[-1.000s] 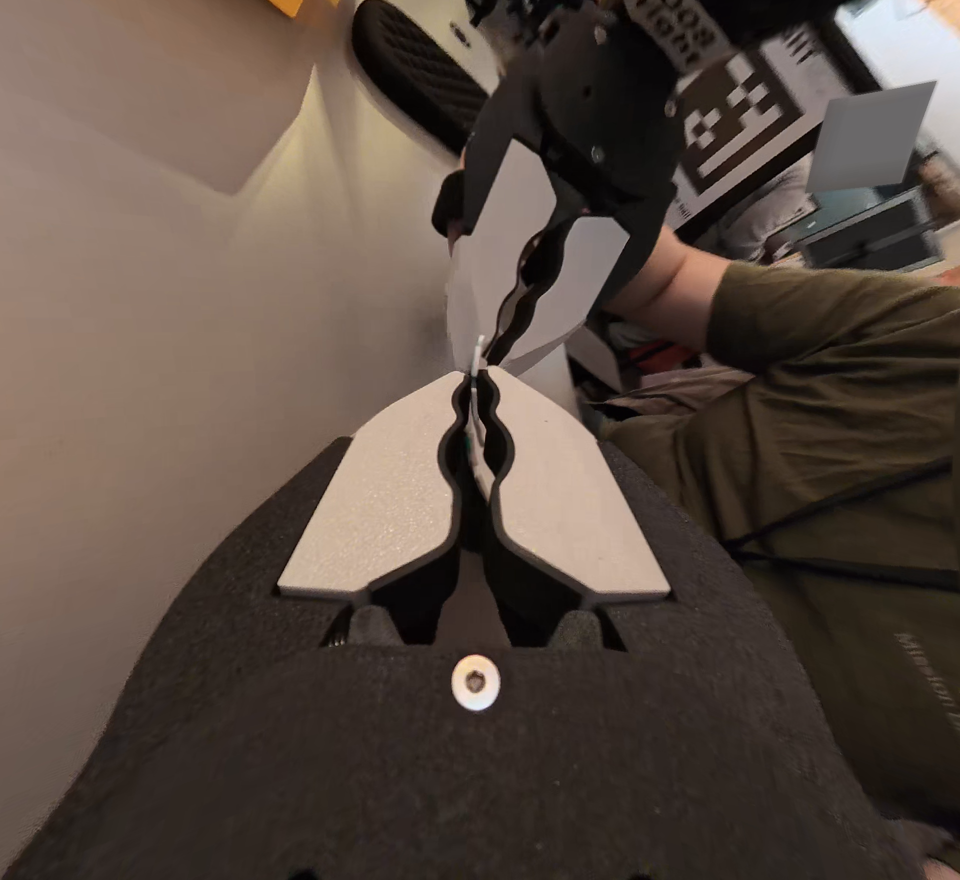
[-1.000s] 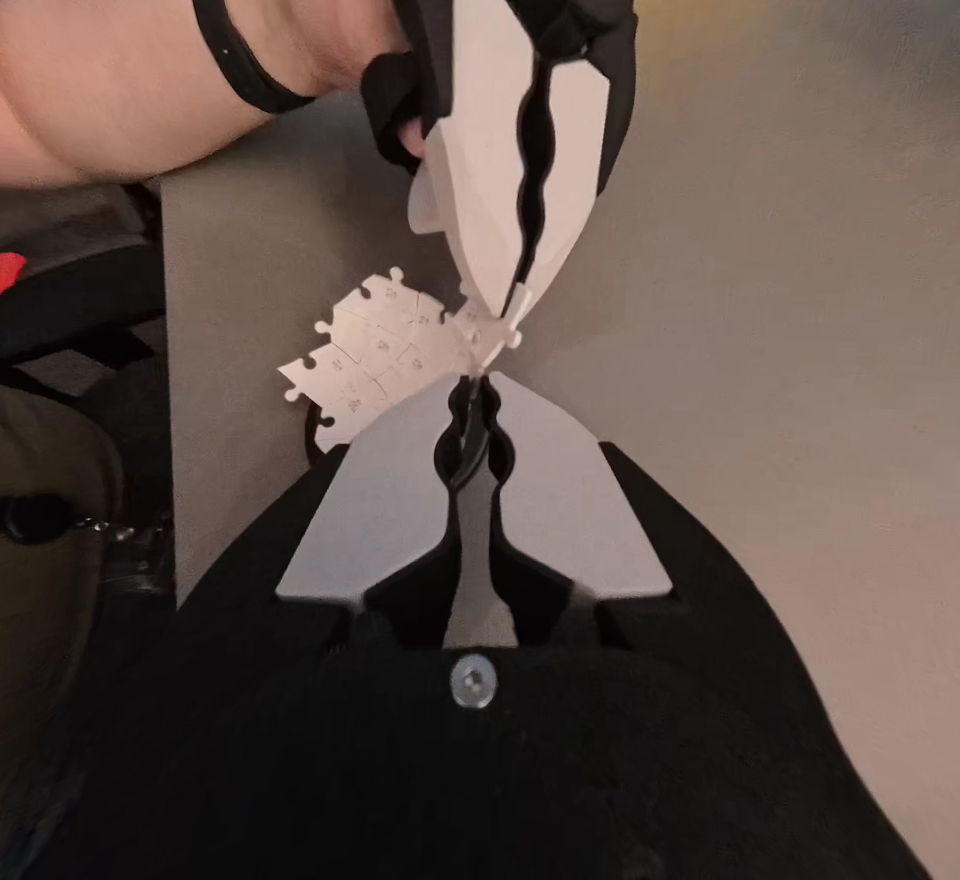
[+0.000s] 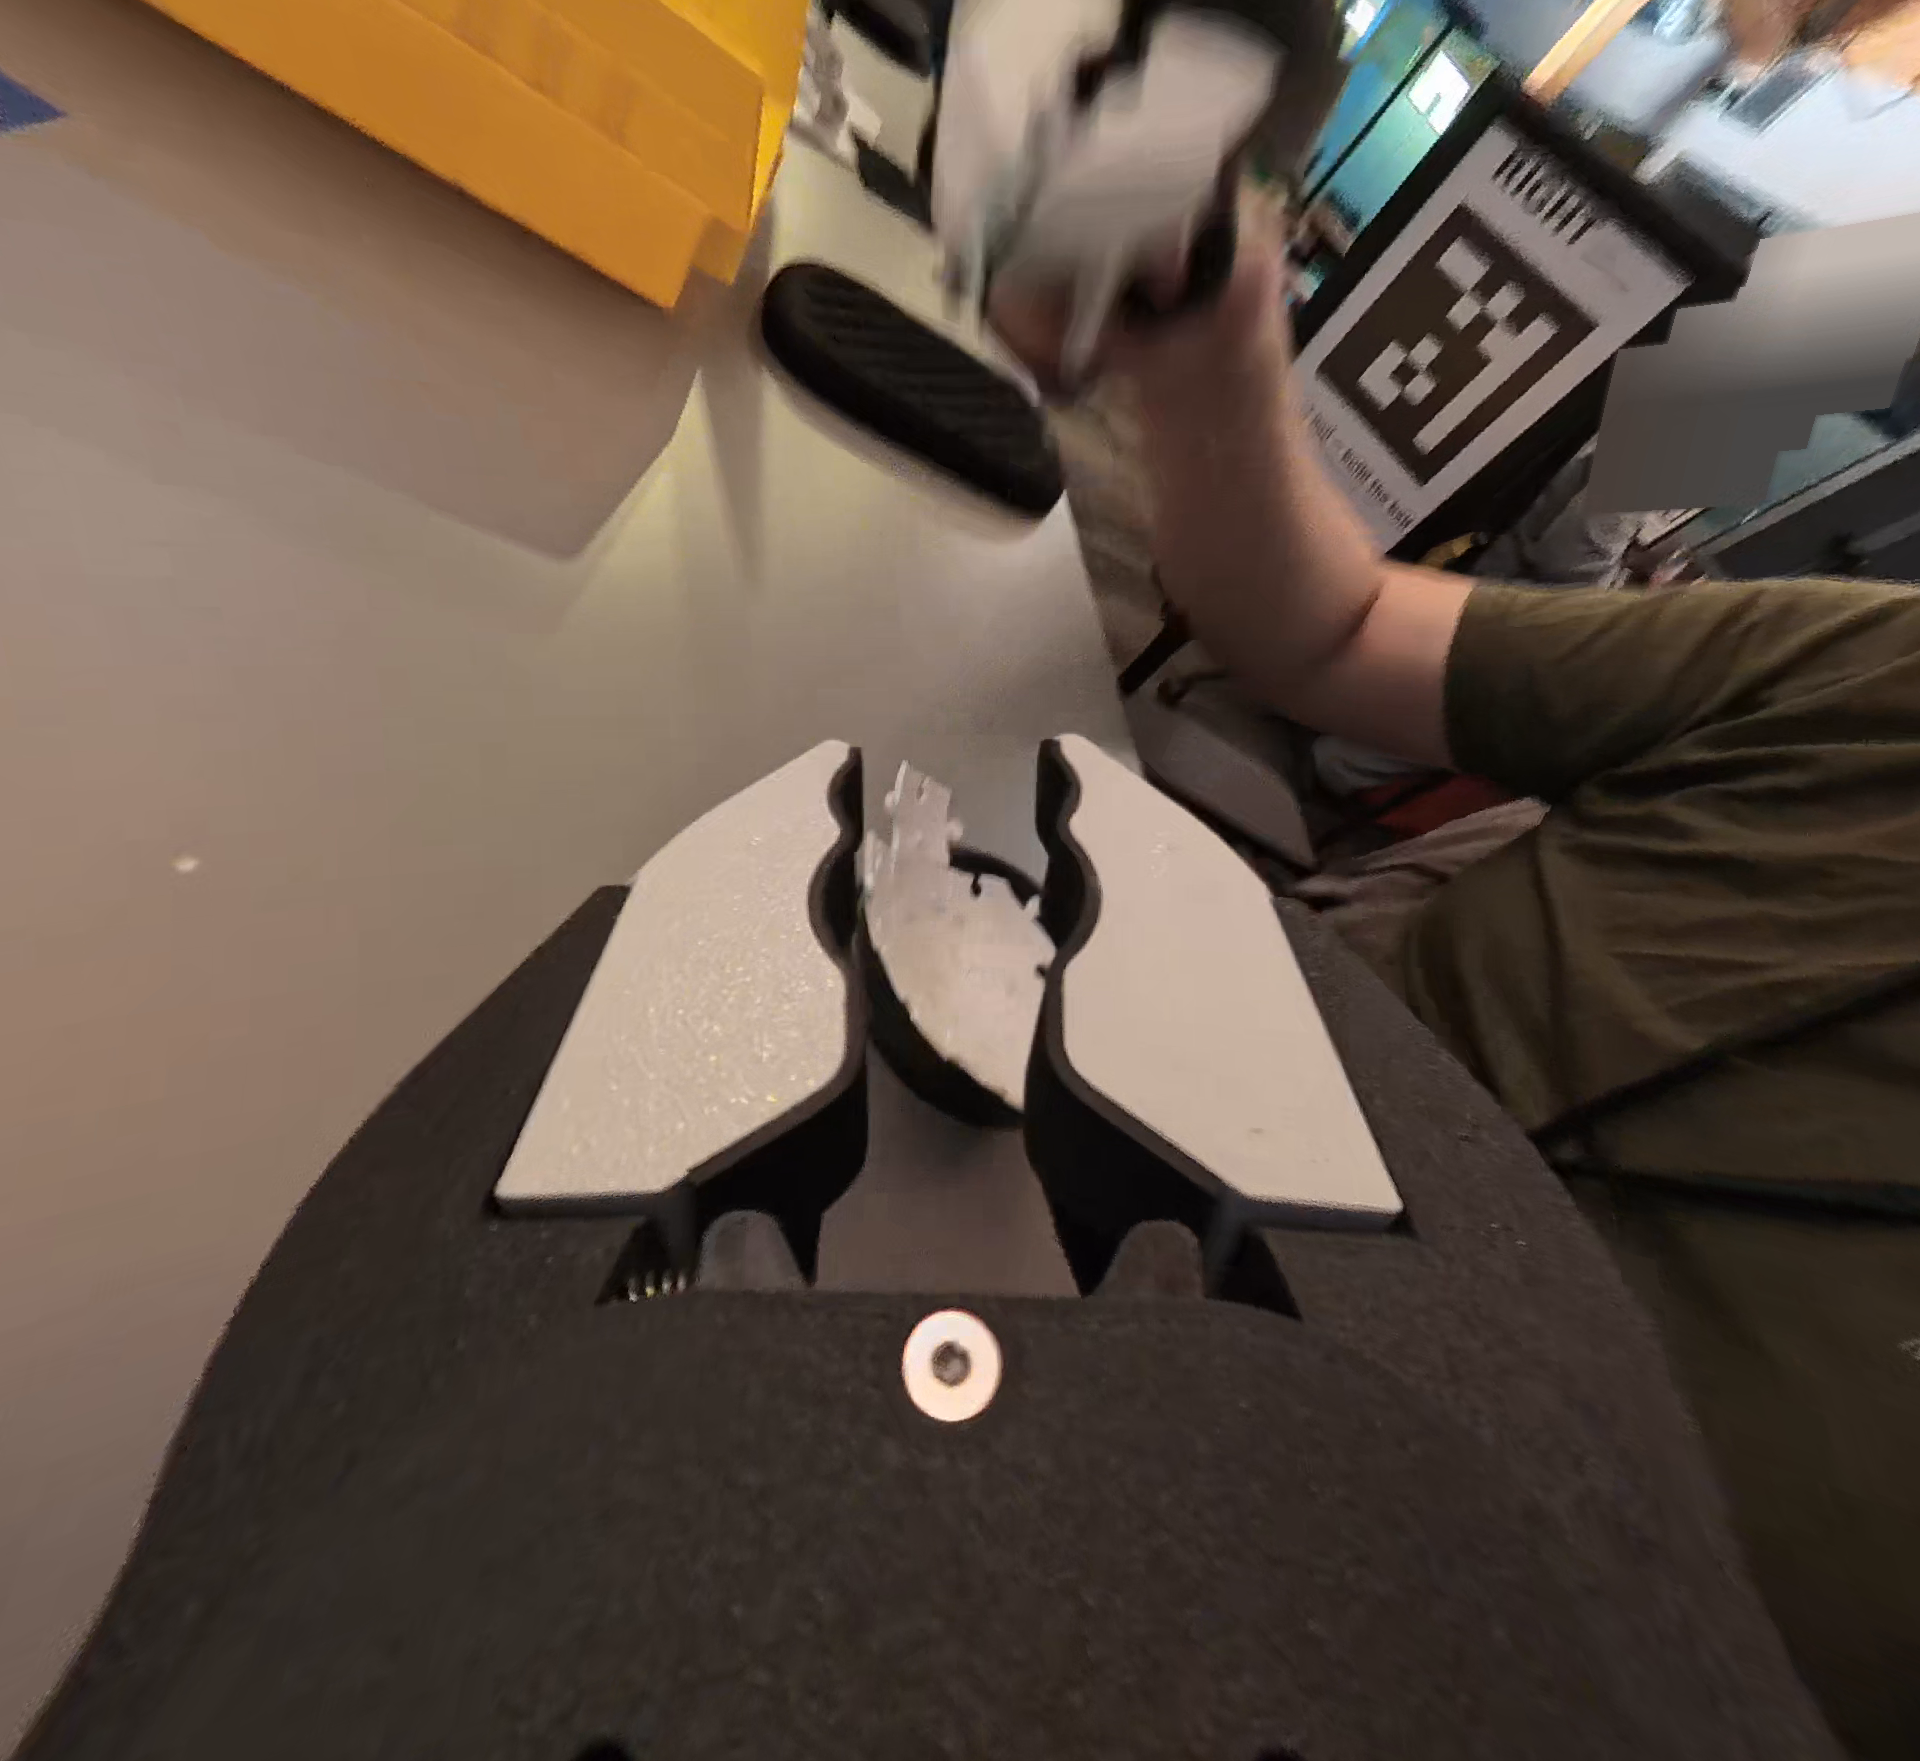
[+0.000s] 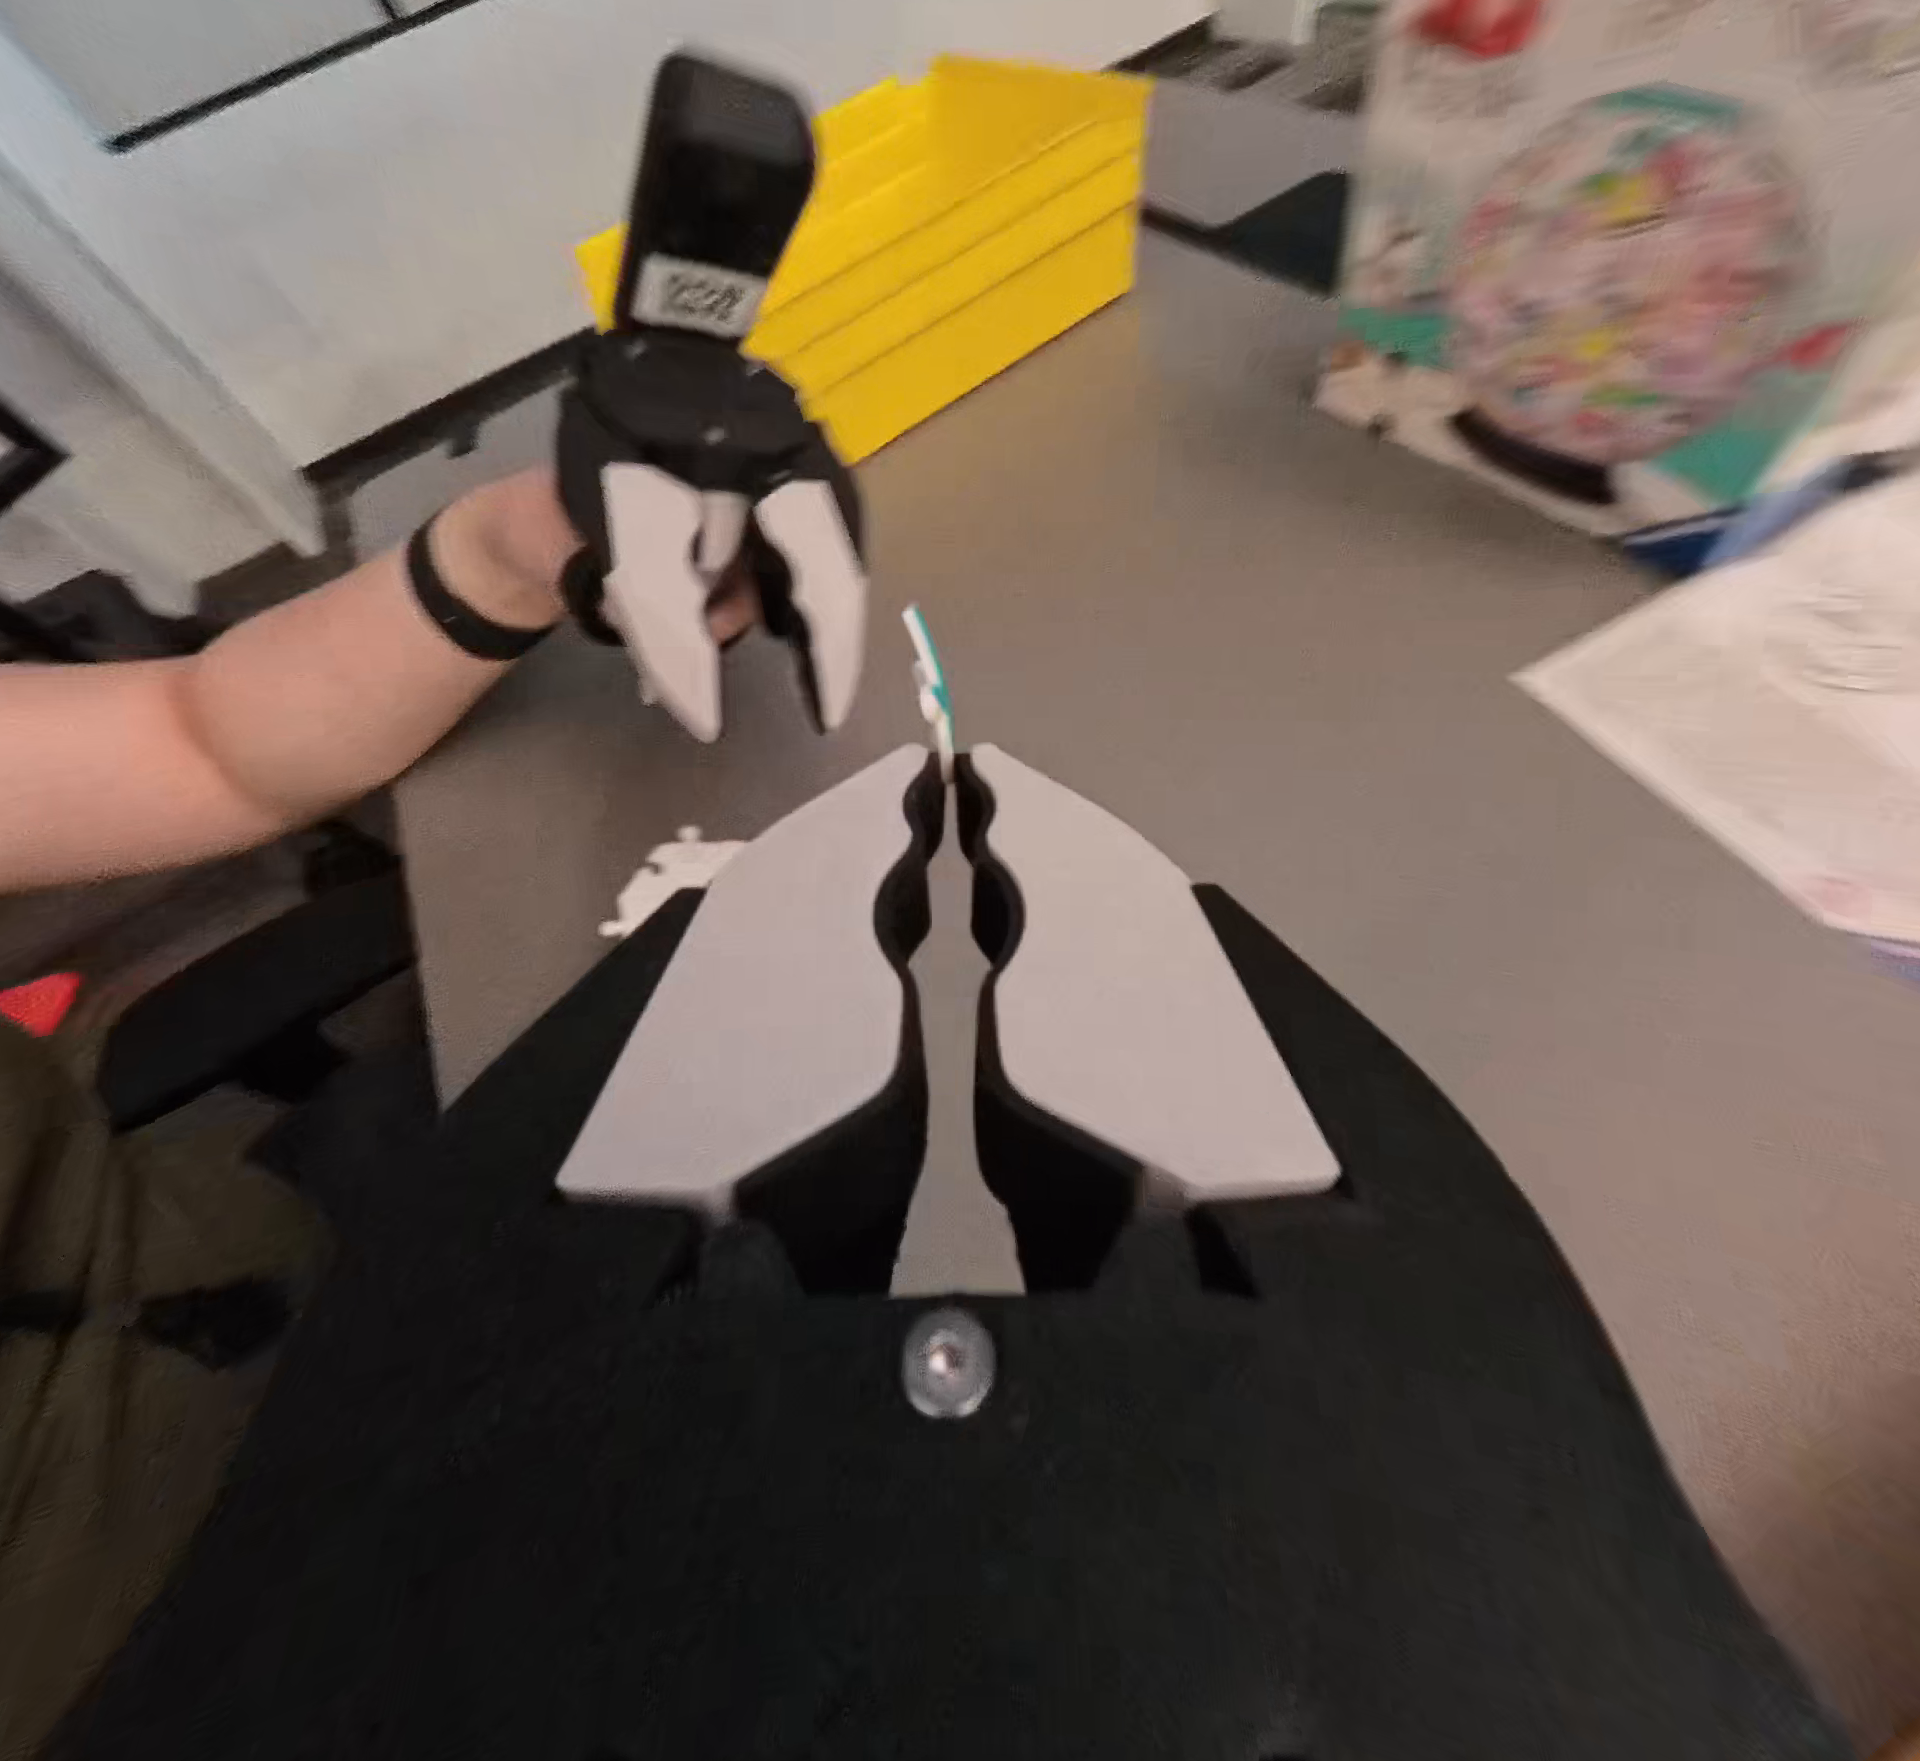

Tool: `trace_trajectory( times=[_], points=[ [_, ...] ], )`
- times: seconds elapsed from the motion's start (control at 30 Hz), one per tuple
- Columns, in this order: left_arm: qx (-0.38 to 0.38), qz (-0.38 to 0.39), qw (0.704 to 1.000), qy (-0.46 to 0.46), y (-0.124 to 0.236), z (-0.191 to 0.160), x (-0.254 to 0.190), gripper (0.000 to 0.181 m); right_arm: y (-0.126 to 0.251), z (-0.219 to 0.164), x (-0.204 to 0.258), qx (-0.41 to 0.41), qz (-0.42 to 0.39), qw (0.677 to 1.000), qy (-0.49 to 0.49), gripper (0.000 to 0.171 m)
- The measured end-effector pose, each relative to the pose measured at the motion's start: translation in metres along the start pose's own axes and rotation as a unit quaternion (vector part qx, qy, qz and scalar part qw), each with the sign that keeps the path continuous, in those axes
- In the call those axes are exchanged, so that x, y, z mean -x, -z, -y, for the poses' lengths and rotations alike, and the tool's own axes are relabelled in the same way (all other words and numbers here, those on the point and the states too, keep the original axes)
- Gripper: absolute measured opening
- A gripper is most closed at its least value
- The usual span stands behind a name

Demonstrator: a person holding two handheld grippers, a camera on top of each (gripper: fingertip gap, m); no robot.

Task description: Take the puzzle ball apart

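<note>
Our right gripper fingers pinch one freed puzzle piece; our left gripper fingers gape over the remaining puzzle ball shell on the bench; next, we judge, dropping it aside.

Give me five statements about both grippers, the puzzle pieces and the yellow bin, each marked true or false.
1. The right gripper is shut on a thin puzzle piece. True.
2. The left gripper is clamped on a piece. False: its jaws stand open, with a cluster of joined white pieces lying on the table seen between them.
3. The piece in the right gripper stands edge-on, with a teal side showing. True.
4. The yellow bin sits between the two grippers. False: it is at the far side of the table, beyond the left gripper.
5. The two grippers touch at the fingertips. False: they are apart.
</note>
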State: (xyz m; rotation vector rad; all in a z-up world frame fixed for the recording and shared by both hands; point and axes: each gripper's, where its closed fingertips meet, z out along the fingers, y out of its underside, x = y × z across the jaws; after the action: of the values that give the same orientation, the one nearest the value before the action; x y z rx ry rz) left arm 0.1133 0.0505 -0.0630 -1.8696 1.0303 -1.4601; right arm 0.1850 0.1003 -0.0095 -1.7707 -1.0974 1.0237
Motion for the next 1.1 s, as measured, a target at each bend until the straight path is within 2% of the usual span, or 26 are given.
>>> trace_trajectory(
  times=[0.07,0.13,0.2,0.27,0.4,0.43,0.47,0.57,0.63,0.7,0.77,0.8,0.83,0.93,1.0,1.1],
  points=[
    [0.062,0.033,0.997,-0.012,-0.008,-0.019,0.007,0.030,0.057,0.008,-0.066,0.018,-0.121,0.992,-0.019,0.002],
    [0.116,0.055,0.991,-0.025,-0.017,-0.037,0.013,0.028,0.107,-0.010,-0.131,0.075,-0.199,0.974,-0.078,0.002],
    [0.138,0.067,0.988,-0.028,-0.022,-0.045,0.017,0.027,0.147,-0.030,-0.179,0.095,-0.242,0.955,-0.140,0.003],
    [0.141,0.058,0.988,-0.017,-0.020,-0.047,0.017,0.027,0.178,-0.043,-0.210,0.074,-0.272,0.941,-0.185,0.003],
    [0.137,0.032,0.990,0.013,-0.015,-0.047,0.012,0.027,0.193,-0.089,-0.235,0.089,-0.251,0.914,-0.305,0.003],
    [0.146,0.020,0.989,0.020,-0.014,-0.050,0.009,0.028,0.196,-0.100,-0.243,0.099,-0.263,0.905,-0.319,0.014],
    [0.153,0.013,0.988,0.024,-0.014,-0.053,0.007,0.031,0.202,-0.106,-0.251,0.103,-0.289,0.898,-0.316,0.029],
    [0.176,0.015,0.983,0.040,-0.011,-0.061,0.007,0.032,0.217,-0.080,-0.256,0.072,-0.371,0.894,-0.240,0.029],
    [0.192,0.032,0.980,0.042,-0.010,-0.066,0.012,0.032,0.204,-0.043,-0.232,0.040,-0.382,0.908,-0.165,0.029],
    [0.219,0.048,0.974,0.041,-0.011,-0.076,0.017,0.032,0.151,-0.010,-0.179,0.011,-0.310,0.947,-0.081,0.028],
    [0.241,0.049,0.968,0.046,-0.014,-0.084,0.017,0.032,0.069,-0.006,-0.090,0.012,-0.110,0.994,-0.019,0.027],
    [0.247,0.048,0.967,0.048,-0.015,-0.086,0.017,0.031,0.034,-0.014,-0.046,0.023,-0.009,1.000,-0.001,0.026],
    [0.249,0.050,0.966,0.049,-0.017,-0.088,0.018,0.030,0.006,-0.028,-0.017,0.044,0.045,0.998,0.010,0.026],
    [0.239,0.044,0.968,0.057,-0.020,-0.086,0.020,0.023,-0.053,-0.073,0.023,0.125,0.102,0.985,0.066,0.026],
    [0.224,0.028,0.972,0.066,-0.023,-0.083,0.019,0.017,-0.073,-0.088,0.039,0.147,0.142,0.977,0.066,0.026],
    [0.213,0.019,0.974,0.070,-0.022,-0.080,0.019,0.012,-0.084,-0.106,0.049,0.202,0.182,0.962,0.005,0.026]
  ],
)
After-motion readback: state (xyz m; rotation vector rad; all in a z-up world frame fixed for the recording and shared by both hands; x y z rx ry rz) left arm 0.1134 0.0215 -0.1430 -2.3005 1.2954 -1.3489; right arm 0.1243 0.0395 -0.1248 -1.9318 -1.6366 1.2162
